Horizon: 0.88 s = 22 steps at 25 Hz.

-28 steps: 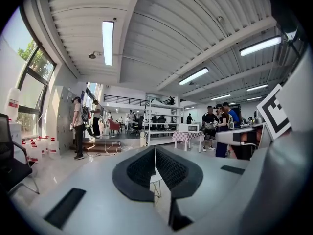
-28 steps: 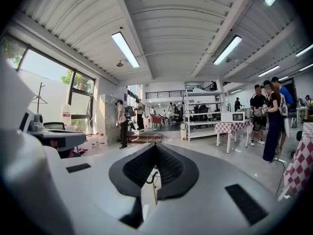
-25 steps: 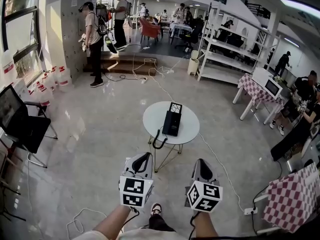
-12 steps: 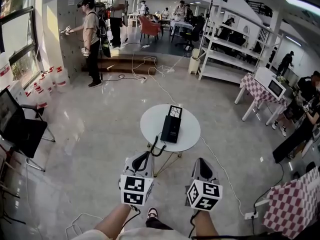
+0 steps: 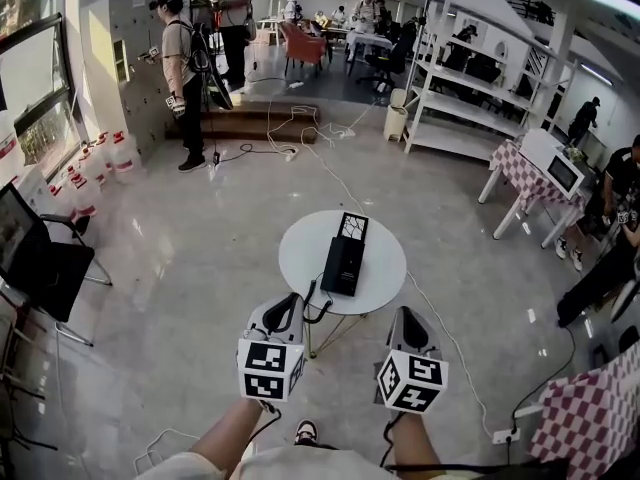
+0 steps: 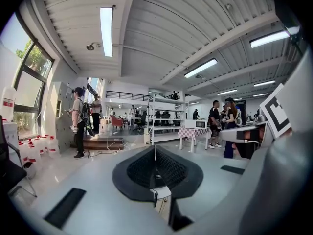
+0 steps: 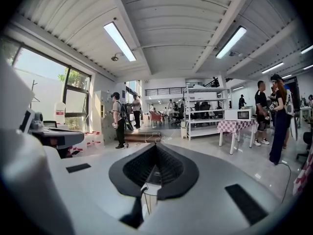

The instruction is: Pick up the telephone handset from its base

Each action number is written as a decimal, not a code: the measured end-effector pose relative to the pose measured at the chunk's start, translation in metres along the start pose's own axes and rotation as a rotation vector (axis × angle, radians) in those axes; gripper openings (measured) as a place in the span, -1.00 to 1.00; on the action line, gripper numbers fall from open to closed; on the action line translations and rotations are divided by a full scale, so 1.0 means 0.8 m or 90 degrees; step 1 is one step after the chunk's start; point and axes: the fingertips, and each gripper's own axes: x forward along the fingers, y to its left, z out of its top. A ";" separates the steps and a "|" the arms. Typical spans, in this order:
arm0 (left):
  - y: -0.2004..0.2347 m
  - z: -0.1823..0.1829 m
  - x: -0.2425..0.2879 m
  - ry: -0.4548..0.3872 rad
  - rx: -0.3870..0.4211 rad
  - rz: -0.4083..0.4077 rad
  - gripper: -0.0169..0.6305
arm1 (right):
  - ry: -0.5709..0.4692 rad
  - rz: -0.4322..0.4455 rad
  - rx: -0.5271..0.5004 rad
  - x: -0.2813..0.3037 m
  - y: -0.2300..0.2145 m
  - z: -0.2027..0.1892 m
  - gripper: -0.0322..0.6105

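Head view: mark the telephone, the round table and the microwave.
telephone [image 5: 343, 264], head view, middle of its black body.
round table [image 5: 385, 268], head view, bare white top right of the telephone.
microwave [image 5: 560, 172], head view, its dark door.

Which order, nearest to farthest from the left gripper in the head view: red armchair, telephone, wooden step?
From the left gripper:
1. The telephone, just ahead and slightly right, on the round table.
2. The wooden step, well across the floor, straight ahead.
3. The red armchair, far back, beyond the step.
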 end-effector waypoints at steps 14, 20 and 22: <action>0.000 0.022 0.090 0.007 0.013 0.003 -0.89 | -0.006 0.015 0.013 0.084 -0.044 0.019 -0.82; 0.013 0.022 0.105 0.014 0.015 0.019 -0.89 | 0.001 0.026 0.013 0.109 -0.045 0.021 -0.83; 0.017 0.021 0.107 0.016 0.013 0.024 -0.89 | 0.005 0.030 0.011 0.114 -0.044 0.018 -0.83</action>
